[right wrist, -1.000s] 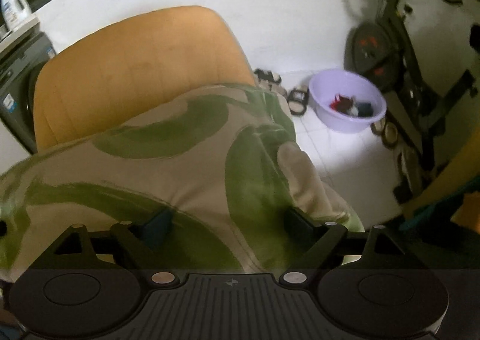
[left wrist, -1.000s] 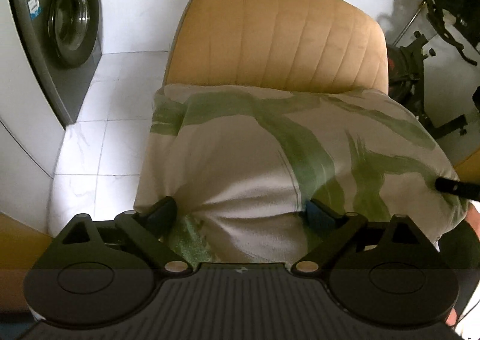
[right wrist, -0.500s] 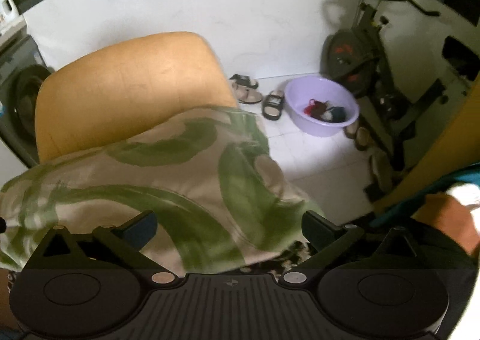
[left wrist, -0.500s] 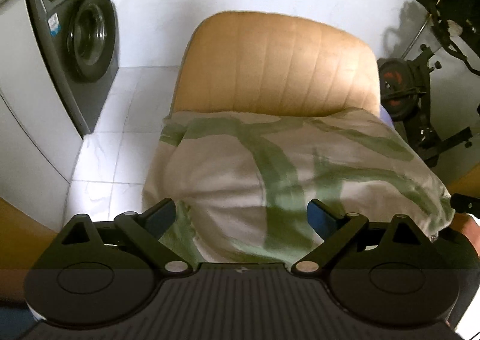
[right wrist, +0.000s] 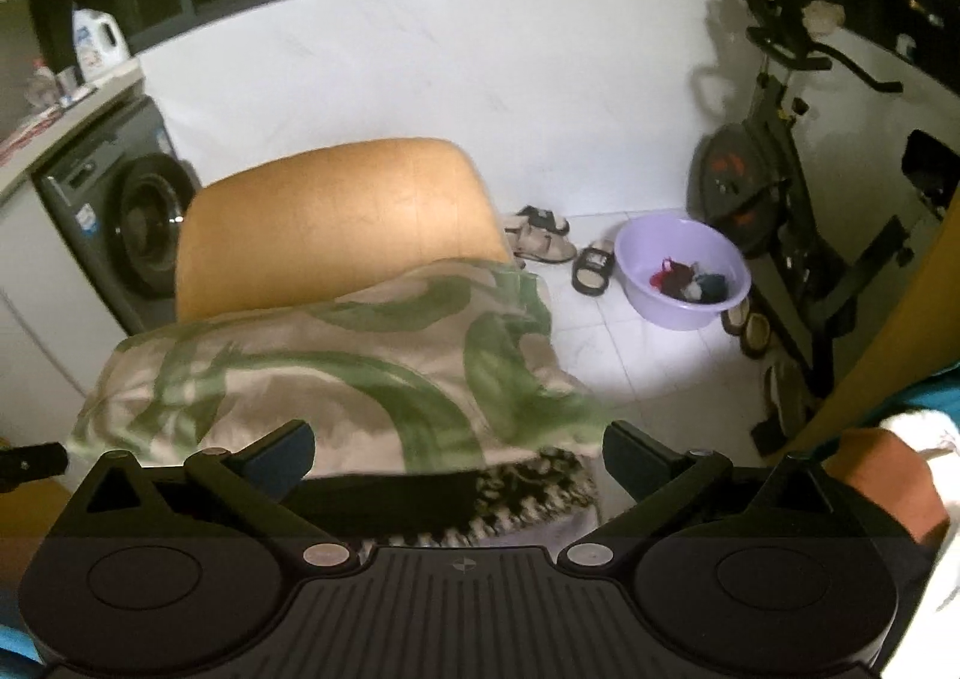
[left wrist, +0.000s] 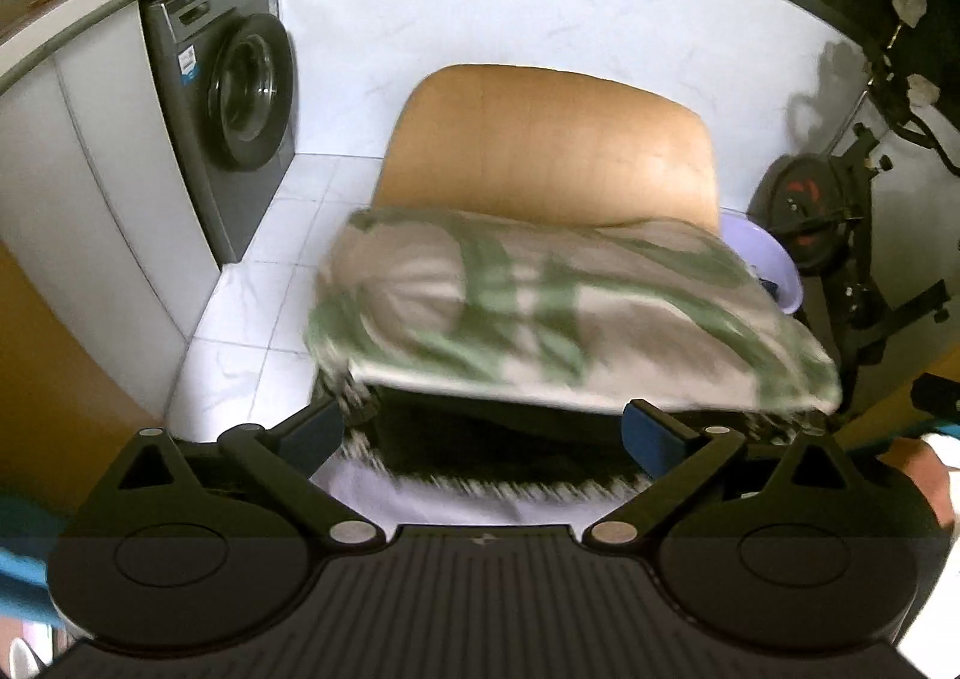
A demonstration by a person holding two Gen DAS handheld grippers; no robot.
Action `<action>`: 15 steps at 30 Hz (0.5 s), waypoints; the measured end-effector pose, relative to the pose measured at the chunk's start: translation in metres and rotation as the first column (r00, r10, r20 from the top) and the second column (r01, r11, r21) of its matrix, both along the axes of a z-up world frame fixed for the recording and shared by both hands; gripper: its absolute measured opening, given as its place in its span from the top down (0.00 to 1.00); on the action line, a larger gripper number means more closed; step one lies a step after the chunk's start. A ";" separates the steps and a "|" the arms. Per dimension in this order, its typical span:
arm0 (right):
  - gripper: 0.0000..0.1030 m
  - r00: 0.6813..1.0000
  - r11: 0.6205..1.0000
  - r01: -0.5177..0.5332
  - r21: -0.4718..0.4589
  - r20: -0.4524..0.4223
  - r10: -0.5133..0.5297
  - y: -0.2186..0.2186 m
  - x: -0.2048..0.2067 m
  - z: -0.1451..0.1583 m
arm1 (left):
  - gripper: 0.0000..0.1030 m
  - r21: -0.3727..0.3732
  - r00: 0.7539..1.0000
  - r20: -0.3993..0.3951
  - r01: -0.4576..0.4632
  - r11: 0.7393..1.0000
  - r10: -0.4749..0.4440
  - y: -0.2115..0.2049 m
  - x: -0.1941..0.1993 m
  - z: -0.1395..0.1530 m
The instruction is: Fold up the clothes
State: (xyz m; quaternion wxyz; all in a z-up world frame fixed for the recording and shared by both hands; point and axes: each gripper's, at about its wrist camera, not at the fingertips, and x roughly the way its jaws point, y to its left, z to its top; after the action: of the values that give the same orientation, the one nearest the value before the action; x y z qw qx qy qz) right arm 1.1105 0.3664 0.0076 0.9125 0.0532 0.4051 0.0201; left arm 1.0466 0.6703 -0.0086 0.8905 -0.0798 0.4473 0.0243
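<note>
A folded beige garment with green brush-stroke pattern lies on the seat of a tan chair; it also shows in the right wrist view, in front of the chair back. A black-and-white patterned cloth lies under its near edge. My left gripper is open and empty, just short of the garment's near edge. My right gripper is open and empty, its jaws wide at the garment's near edge.
A grey washing machine stands at the left under a counter. A purple basin with small items, sandals and an exercise bike stand on the white tiled floor at the right. A hand shows at lower right.
Both grippers have pulled back and up from the garment, which now lies folded on the chair seat, free of the fingers. More of the room is in view.
</note>
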 end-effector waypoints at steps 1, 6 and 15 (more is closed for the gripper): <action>0.01 1.000 1.000 -0.005 0.002 0.005 0.005 -0.006 -0.010 0.005 | 0.02 0.003 1.000 0.003 -0.003 1.000 0.003 -0.010 -0.013 0.004; 0.01 0.998 1.000 -0.021 0.005 0.052 0.021 -0.035 -0.070 0.027 | 0.02 0.011 0.999 0.031 -0.017 1.000 0.016 -0.050 -0.074 0.017; 0.01 0.998 0.998 -0.059 0.015 0.019 0.059 -0.078 -0.184 0.041 | 0.02 0.062 0.998 0.002 -0.058 0.996 0.058 -0.100 -0.192 0.039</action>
State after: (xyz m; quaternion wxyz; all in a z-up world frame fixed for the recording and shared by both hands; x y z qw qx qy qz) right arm 0.9267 0.2887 0.0483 0.9149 0.0479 0.3977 0.0506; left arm 0.8549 0.5707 0.0307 0.8915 -0.0651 0.4438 0.0640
